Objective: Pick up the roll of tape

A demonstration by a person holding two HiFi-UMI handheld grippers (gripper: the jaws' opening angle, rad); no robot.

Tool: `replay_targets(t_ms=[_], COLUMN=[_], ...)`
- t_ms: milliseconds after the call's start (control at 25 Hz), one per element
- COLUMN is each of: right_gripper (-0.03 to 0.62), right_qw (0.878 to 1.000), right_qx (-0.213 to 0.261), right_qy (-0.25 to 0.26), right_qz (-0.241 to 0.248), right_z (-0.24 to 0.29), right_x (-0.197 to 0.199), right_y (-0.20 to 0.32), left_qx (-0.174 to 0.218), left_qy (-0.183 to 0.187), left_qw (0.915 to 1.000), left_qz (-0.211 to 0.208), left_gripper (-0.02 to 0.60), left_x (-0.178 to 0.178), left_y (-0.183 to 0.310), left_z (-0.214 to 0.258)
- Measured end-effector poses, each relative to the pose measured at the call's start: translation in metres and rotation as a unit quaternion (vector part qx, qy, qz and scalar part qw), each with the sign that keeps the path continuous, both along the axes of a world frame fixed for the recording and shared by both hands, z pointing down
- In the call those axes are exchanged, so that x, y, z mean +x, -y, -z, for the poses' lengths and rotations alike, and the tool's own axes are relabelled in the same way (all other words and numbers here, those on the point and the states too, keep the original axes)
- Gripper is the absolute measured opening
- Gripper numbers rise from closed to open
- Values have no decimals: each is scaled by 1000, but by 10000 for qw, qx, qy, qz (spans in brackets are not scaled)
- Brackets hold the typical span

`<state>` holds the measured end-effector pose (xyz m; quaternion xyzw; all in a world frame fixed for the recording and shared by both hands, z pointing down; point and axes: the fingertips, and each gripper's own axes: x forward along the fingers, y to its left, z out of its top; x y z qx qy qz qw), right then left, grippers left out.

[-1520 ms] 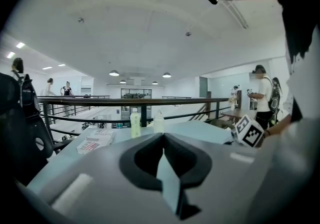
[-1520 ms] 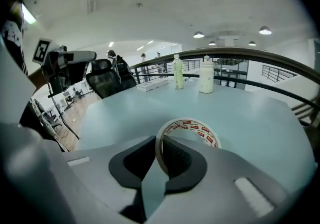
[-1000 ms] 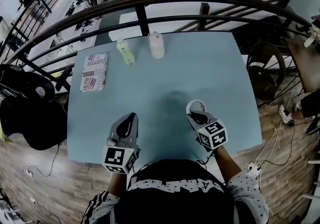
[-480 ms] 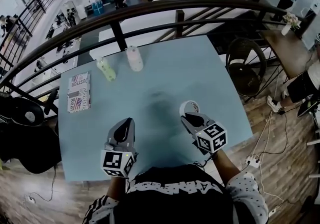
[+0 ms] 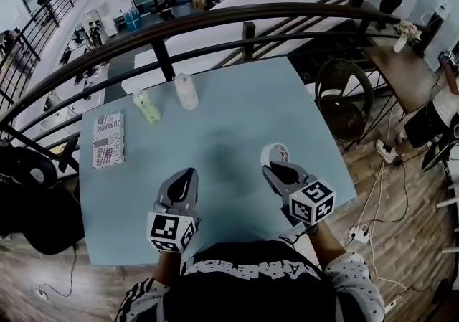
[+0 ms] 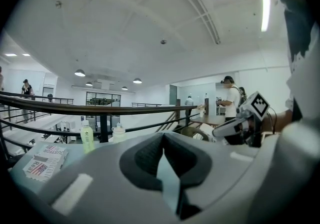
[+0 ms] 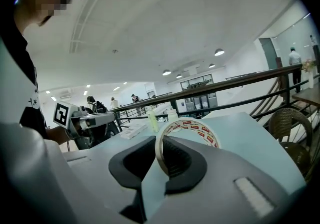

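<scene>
Right gripper [image 7: 161,154]: its fingers [image 7: 182,160] pinch one wall of the roll of tape [image 7: 192,127]. The roll stands on edge and the rest of the ring projects just ahead of the fingertips.

Left gripper [image 6: 162,143]: its fingers [image 6: 145,160] are pressed together at the tips, with nothing between them. It is level with the right gripper and well apart from it, over the near part of the light blue desk [image 5: 237,98].

A printed packet [image 5: 107,140] lies ahead and left of the left fingers. Farther ahead, a green bottle [image 5: 146,107] and a white bottle [image 5: 186,91] stand near each other by the far edge. A dark railing [image 5: 215,16] runs beyond the desk.
</scene>
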<state>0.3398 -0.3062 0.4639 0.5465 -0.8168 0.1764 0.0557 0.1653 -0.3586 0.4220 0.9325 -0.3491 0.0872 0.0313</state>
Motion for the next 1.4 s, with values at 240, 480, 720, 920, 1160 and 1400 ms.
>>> replay_targets(t_ms=[240, 480, 720, 920, 1160, 1400], right_gripper=[52, 52, 52, 52, 52, 52], right_qw=[9993, 9971, 9955, 9948, 9941, 9946], right_qx=[308, 628, 735, 769, 795, 741], right_qy=[169, 295, 380, 458, 493, 496], right_qz=[86, 314, 456, 478, 540, 532], right_z=[25, 52, 58, 59, 59, 57], right_x=[-6, -15, -26, -31, -35, -37], right_y=[0, -2, 0, 1, 1, -2], left_qx=[7, 61, 65, 64, 40, 29], left_qy=[71, 89, 85, 82, 109, 141], left_qw=[9999, 9996, 9993, 9992, 9992, 9993], left_qz=[111, 264, 369, 391, 370, 355], left_gripper=[0, 0, 0, 0, 0, 0], left_x=[-7, -12, -21, -26, -28, -29], left_y=[-2, -9, -8, -8, -7, -9], left_z=[1, 9, 9, 8, 5, 4])
